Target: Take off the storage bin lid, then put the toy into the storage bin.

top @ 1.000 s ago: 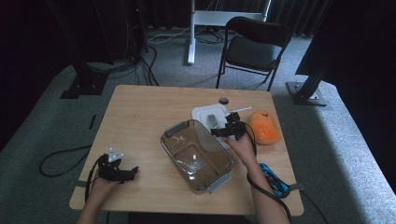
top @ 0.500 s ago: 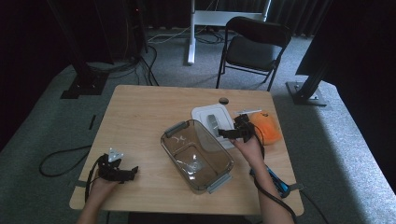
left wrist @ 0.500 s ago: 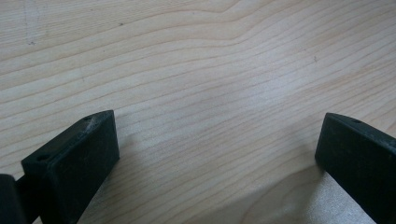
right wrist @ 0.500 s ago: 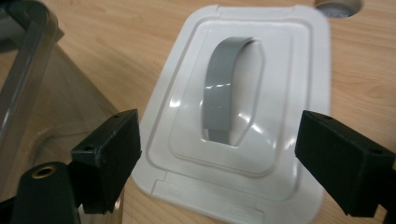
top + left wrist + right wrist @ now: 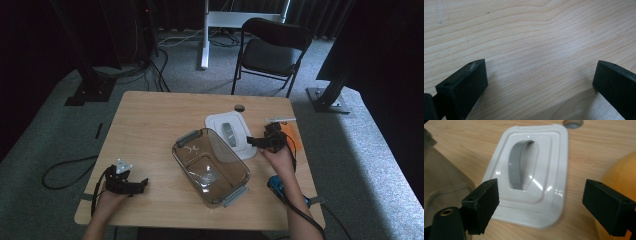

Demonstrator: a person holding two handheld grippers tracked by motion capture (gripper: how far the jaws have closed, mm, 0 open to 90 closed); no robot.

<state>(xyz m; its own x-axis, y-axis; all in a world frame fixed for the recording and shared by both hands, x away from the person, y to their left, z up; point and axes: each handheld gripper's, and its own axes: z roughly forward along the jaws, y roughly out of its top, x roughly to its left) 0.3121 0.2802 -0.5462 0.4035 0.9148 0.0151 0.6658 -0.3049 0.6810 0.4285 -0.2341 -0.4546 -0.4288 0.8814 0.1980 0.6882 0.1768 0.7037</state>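
- Right tool [image 5: 256, 141] has slid rightward off the clear container [image 5: 210, 165], jaws just opening wide, empty, over the white lid [image 5: 534, 175].
- Left tool [image 5: 142, 183] rests spread, empty, on the desk [image 5: 150, 120].

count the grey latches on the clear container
2 show. One latch sits on the far-left end of the clear container, the other latch on its near-right end by the table edge. The long sides seem to carry none, though glare could hide detail.

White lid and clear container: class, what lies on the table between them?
Nothing: the white lid and clear container touch or overlap in the high view; no bare table between.
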